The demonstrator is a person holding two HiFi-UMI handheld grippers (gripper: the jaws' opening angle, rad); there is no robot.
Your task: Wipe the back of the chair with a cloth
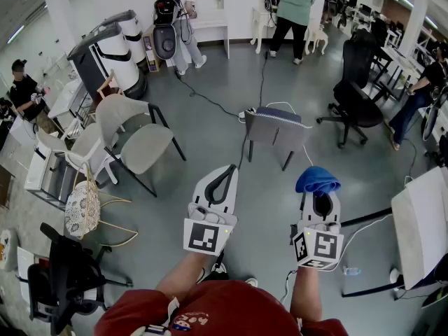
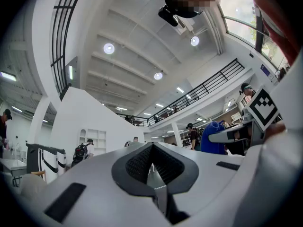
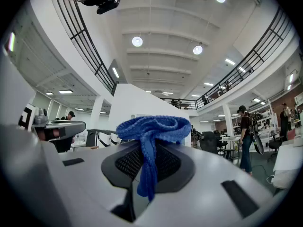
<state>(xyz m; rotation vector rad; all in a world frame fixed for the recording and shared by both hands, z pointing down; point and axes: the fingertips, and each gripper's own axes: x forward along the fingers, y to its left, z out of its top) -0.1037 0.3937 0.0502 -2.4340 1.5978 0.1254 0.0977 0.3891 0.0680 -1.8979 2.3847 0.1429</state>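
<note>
Grey floor (image 1: 210, 131) stretches ahead to the chair (image 1: 276, 128). Clamped in the right tool (image 1: 320, 199) is a blue cloth (image 1: 316, 180); the left tool (image 1: 225, 173) sits closed, empty. That narrow pinch could slip mid-wipe.

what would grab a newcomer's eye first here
The bright blue cloth pinched in the right hand-held gripper, low right of the head view. Beside it the left hand-held gripper is shut and empty, and a grey chair stands just ahead on the floor.
</note>
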